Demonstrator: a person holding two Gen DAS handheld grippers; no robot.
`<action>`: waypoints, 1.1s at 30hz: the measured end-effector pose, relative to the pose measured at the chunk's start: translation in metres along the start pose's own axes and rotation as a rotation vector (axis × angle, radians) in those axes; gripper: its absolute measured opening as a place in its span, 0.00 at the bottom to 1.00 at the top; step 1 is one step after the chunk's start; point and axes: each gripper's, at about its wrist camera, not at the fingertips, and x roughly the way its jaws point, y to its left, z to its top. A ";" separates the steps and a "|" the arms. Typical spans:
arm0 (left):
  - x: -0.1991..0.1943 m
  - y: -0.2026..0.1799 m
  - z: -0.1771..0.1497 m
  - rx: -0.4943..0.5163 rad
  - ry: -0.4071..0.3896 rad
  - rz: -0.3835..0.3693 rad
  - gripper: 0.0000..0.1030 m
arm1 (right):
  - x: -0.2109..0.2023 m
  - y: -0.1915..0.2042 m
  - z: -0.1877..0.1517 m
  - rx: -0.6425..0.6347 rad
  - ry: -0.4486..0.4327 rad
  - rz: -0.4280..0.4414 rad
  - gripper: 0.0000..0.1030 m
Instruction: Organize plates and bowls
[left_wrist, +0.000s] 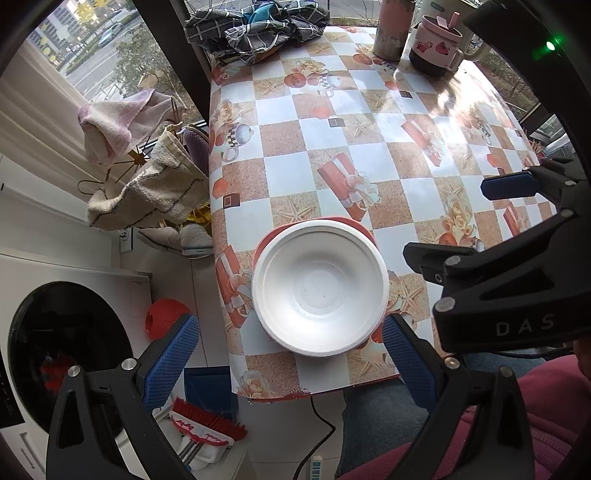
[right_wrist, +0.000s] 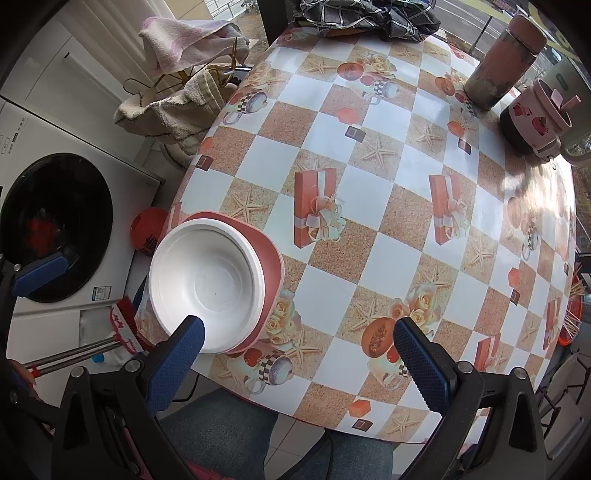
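While both grippers hang above the near edge of the table (left_wrist: 369, 110), the stack that matters sits at its near left corner: a white bowl (left_wrist: 320, 288) nested on what looks like a second white rim, all resting on a red plate (left_wrist: 364, 229) whose edge shows only along the far and right sides. The plate's shape is mostly hidden by the bowl; from the right wrist view it looks squarish with rounded corners, so no clear long axis can be told.

The left gripper (left_wrist: 290, 352) is the nearer one. Its jaws stand wide open, holding nothing, and the bowl lies straight ahead between the two blue pads (left_wrist: 170, 354), with the near rim just short of the line joining them. The bowl is about as wide as the gap, so a straight advance would bracket it, but with little room to spare on either side.

The right gripper (right_wrist: 299, 350) is also wide open and empty. From it the stack lies ahead and to the left; its left fingertip overlaps the bowl's near rim in the picture, though whether it touches cannot be told. Most of its opening faces bare tablecloth.

Judging from this, the left gripper is better placed for any move on the bowl, while the right would have to swing left first.
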 end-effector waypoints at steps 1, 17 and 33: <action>0.001 0.000 0.000 0.000 0.002 -0.001 0.97 | 0.000 0.000 0.000 0.002 0.002 0.001 1.00; 0.008 -0.001 0.007 0.011 0.036 0.012 0.97 | 0.005 -0.004 0.006 -0.002 0.014 0.019 1.00; 0.004 0.002 0.008 -0.039 0.021 -0.032 0.97 | 0.006 -0.005 0.004 -0.009 0.019 0.020 1.00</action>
